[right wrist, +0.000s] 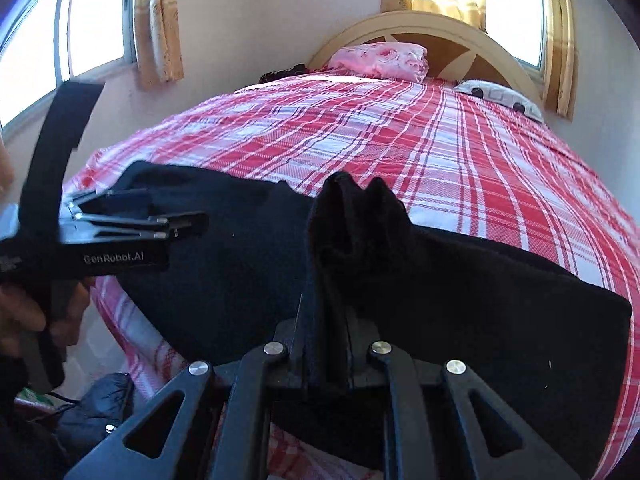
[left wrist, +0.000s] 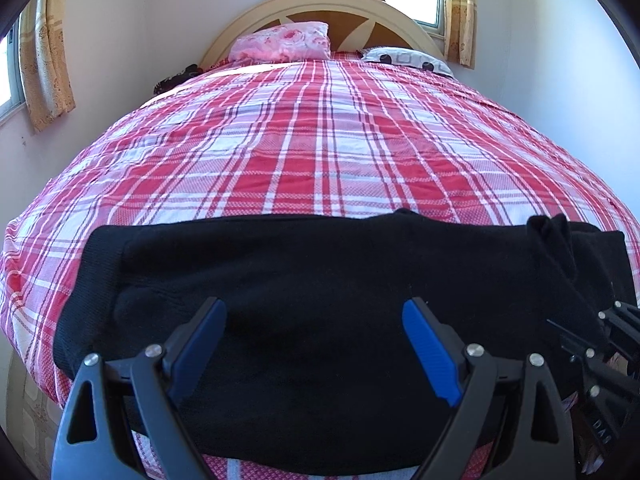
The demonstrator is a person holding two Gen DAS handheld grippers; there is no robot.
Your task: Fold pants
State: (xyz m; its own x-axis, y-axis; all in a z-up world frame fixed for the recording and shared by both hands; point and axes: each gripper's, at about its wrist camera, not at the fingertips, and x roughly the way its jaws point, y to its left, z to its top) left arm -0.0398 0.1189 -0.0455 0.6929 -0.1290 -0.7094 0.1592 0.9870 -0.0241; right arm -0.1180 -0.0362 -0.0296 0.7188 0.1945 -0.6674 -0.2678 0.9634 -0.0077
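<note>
Where the bed's near edge drops away, the black knit pants point(left wrist: 304, 280) lie flat across the red-and-white plaid bedspread point(left wrist: 320, 140). The left gripper point(left wrist: 312, 344) hovers over them, spread wide and empty; the right gripper point(right wrist: 332, 280) pinches a raised fold of them. Beyond: a pink floral pillow point(left wrist: 284, 42), the arched cream headboard point(left wrist: 320, 4), curtained windows point(right wrist: 96, 20).

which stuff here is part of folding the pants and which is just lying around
Part of the job:
- black pants, spread across the near end of the bed
- right gripper, shut on a bunched fold of the pants
- left gripper, open above the pants
- plaid bedspread, the folding surface

Just lying about:
- pink floral pillow
- white patterned pillow
- dark cloth by the wall
</note>
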